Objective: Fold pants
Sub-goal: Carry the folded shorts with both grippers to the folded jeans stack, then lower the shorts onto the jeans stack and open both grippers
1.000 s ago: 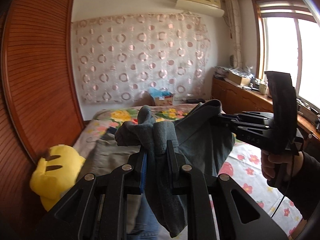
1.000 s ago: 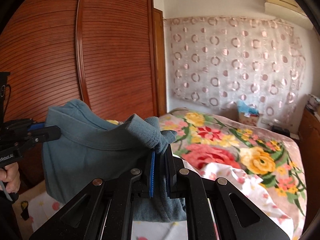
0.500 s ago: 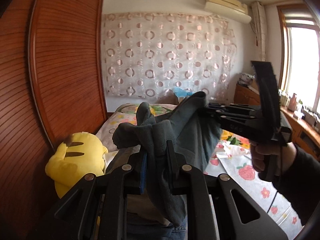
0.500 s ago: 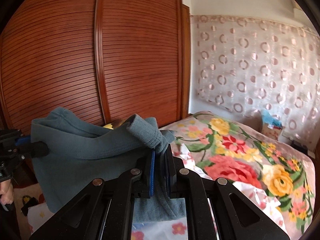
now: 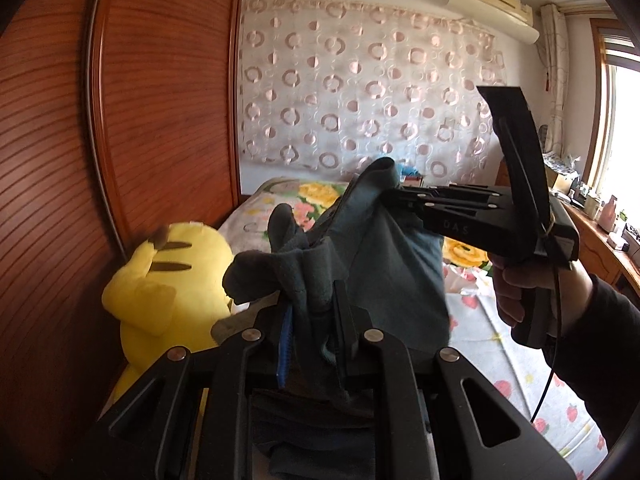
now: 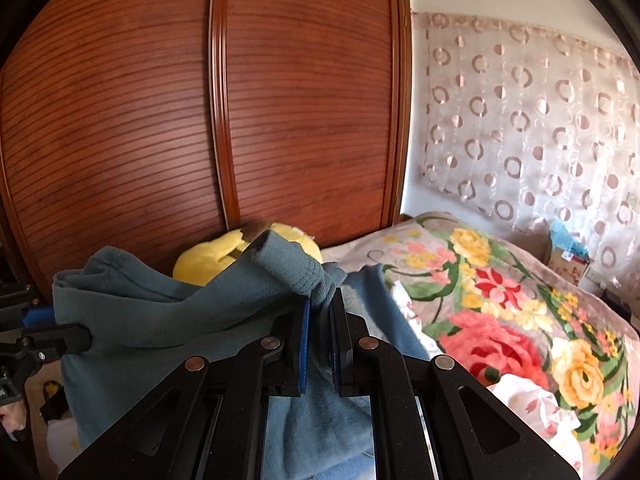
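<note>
Grey-blue pants (image 5: 384, 264) hang in the air between my two grippers, above the bed. My left gripper (image 5: 312, 308) is shut on one bunched end of the waistband. My right gripper (image 6: 320, 308) is shut on the other end (image 6: 296, 272); it also shows in the left wrist view (image 5: 396, 196), pinching the cloth to the right. The left gripper shows at the left edge of the right wrist view (image 6: 76, 336). The pants' lower part drops out of sight below both grippers.
A yellow plush toy (image 5: 172, 280) lies by the wooden wardrobe (image 6: 200, 120) on the left. The bed has a floral blanket (image 6: 500, 300) and a strawberry-print sheet (image 5: 500, 360). A patterned curtain (image 5: 360, 100) hangs behind. A cluttered wooden counter (image 5: 600, 220) runs under the window.
Both grippers have swung to the left with the pants still held. The wardrobe and plush toy now fill more of both views, and the window has slid toward the right edge.
</note>
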A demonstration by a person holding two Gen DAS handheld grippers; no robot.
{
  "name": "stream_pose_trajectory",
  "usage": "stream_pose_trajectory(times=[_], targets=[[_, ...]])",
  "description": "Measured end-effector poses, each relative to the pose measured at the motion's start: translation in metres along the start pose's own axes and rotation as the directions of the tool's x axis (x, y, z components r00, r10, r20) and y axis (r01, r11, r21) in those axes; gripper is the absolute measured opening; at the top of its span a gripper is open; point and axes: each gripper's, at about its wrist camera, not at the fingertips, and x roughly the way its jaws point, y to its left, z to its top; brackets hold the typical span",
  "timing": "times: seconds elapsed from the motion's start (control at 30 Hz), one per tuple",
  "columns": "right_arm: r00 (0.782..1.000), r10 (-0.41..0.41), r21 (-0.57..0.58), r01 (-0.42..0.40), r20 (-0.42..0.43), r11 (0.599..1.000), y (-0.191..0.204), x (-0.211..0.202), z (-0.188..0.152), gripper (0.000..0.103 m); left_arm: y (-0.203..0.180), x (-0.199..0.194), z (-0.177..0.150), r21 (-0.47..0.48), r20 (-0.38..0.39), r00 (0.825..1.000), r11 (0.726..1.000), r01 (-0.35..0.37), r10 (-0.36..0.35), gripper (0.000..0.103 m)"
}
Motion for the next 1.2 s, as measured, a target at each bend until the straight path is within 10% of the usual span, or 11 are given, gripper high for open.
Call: stream_pose_trajectory(times=[0.23, 0.47, 1.2], targets=[[0.999, 0.006, 0.014, -0.005, -0.049, 1.000, -0.002, 0.013, 0.012, 0.018, 0.006, 0.008, -0.009, -0.008, -0.044, 0.999, 1.000, -0.015, 0.014, 0.026], [1.000, -0.003, 0.023, 0.003, -0.012, 1.000, -0.002, -0.009, 0.019, 0.038, 0.004, -0.002, 0.003, 0.012, 0.001, 1.000, 1.000, -0.011, 0.011, 0.073], [0.991, 0.044, 0.107, -0.031, -0.123, 0.994, -0.031, 0.025, -0.011, 0.038, 0.012, 0.045, -0.029, 0.000, -0.126, 0.992, 1.000, -0.008, 0.008, 0.075]])
